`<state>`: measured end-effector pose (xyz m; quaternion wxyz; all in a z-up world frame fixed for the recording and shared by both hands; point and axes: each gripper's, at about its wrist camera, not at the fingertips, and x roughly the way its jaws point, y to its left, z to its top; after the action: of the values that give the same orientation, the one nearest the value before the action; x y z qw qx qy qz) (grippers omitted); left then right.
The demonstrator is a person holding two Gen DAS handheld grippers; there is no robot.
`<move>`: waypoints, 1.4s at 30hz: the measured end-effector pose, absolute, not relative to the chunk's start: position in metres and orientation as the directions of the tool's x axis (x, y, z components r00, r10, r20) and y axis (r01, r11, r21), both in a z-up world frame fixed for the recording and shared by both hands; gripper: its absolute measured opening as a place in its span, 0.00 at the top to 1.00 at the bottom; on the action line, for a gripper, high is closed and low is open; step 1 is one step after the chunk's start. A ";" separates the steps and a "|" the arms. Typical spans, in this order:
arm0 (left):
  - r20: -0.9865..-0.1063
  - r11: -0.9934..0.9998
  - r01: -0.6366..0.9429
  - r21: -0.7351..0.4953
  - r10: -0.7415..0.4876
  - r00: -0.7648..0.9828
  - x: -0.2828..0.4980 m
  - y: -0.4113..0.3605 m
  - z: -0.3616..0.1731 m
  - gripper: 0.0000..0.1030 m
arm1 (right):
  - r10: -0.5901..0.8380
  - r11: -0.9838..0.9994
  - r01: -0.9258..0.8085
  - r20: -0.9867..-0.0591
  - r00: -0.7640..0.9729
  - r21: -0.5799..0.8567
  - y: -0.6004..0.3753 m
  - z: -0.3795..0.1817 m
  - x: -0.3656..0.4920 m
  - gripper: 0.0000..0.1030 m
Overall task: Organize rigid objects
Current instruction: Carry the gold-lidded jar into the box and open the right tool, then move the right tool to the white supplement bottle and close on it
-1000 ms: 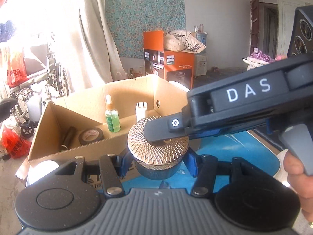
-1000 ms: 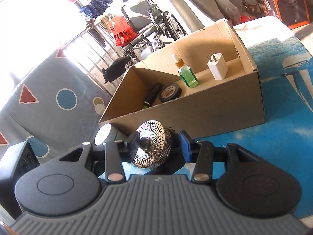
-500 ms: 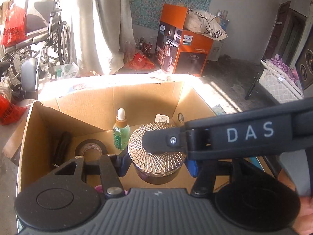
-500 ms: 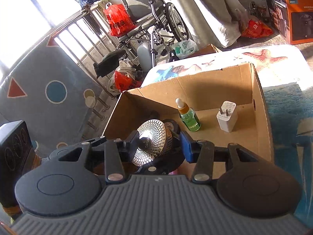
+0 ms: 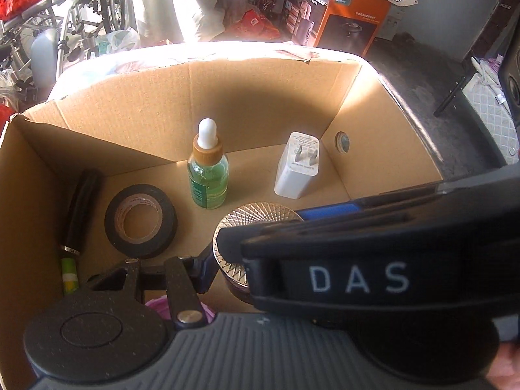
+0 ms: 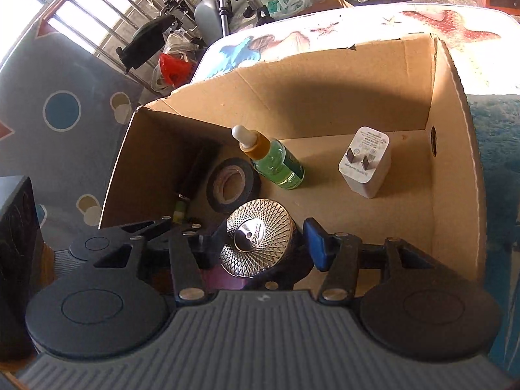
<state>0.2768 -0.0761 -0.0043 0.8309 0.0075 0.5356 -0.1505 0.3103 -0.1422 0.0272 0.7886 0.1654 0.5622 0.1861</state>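
Note:
A round jar with a faceted metallic lid (image 5: pixel 260 221) (image 6: pixel 256 243) is held inside the open cardboard box (image 5: pixel 227 74) (image 6: pixel 455 104), low over its floor. My left gripper (image 5: pixel 256 260) is shut on the jar's sides. My right gripper (image 6: pixel 260 247) also grips the jar; its body crosses the left wrist view and hides the left gripper's right finger. In the box stand a green dropper bottle (image 5: pixel 208 175) (image 6: pixel 276 162) and a white charger plug (image 5: pixel 299 165) (image 6: pixel 365 162), with a black tape roll (image 5: pixel 141 221) (image 6: pixel 232 183) and a dark pen-like tube (image 5: pixel 79 208) lying at the left.
Something pink (image 5: pixel 182 305) lies under the left gripper near the box's front wall. The box sits on a blue sea-pattern cloth (image 6: pixel 494 149). An orange carton (image 5: pixel 344 9), a wheelchair (image 5: pixel 58 26) and red bags stand beyond.
Both grippers carried the jar from in front of the box, up over its front wall and down inside it. The jar now sits low near the box floor.

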 end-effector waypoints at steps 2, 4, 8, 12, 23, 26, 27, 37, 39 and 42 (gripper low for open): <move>-0.900 0.956 0.251 -0.150 -0.237 0.365 0.278 -0.077 -0.009 0.45 | 0.466 0.884 -0.108 -0.838 0.284 0.455 -0.140 0.022 0.314 0.49; -0.904 0.956 0.253 -0.149 -0.235 0.358 0.278 -0.077 -0.011 0.45 | 0.457 0.889 -0.106 -0.846 0.274 0.445 -0.137 0.017 0.315 0.49; -0.894 0.954 0.261 -0.147 -0.241 0.377 0.275 -0.075 -0.005 0.39 | 0.442 0.897 -0.102 -0.855 0.273 0.431 -0.135 0.009 0.317 0.48; -0.878 0.955 0.271 -0.122 -0.231 0.418 0.268 -0.074 0.006 0.33 | 0.426 0.904 -0.121 -0.847 0.318 0.410 -0.135 0.020 0.310 0.47; -0.662 0.913 0.395 -0.097 -0.356 0.660 0.166 -0.057 0.086 0.13 | 0.506 0.832 -0.232 -0.516 0.692 0.505 -0.170 0.125 0.186 0.41; -0.602 0.898 0.423 -0.118 -0.404 0.689 0.130 -0.046 0.100 0.09 | 0.517 0.814 -0.266 -0.435 0.737 0.516 -0.175 0.139 0.143 0.36; -0.583 0.897 0.424 -0.126 -0.412 0.700 0.118 -0.042 0.103 0.09 | 0.527 0.802 -0.278 -0.408 0.745 0.528 -0.179 0.143 0.126 0.35; -0.513 0.932 0.348 -0.099 -0.348 0.785 0.035 0.001 0.086 0.04 | 0.621 0.727 -0.317 -0.388 0.681 0.609 -0.165 0.121 0.065 0.33; -0.506 0.943 0.325 -0.072 -0.316 0.803 0.025 0.007 0.081 0.04 | 0.635 0.720 -0.312 -0.407 0.657 0.620 -0.155 0.112 0.066 0.33; -0.495 0.956 0.287 -0.055 -0.275 0.824 0.016 0.021 0.073 0.04 | 0.652 0.713 -0.309 -0.432 0.623 0.630 -0.137 0.102 0.070 0.33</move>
<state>0.0156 0.0206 0.0731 0.9549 0.0108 0.2575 -0.1472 0.0704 -0.1375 0.1024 0.8634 0.2574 0.3329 0.2784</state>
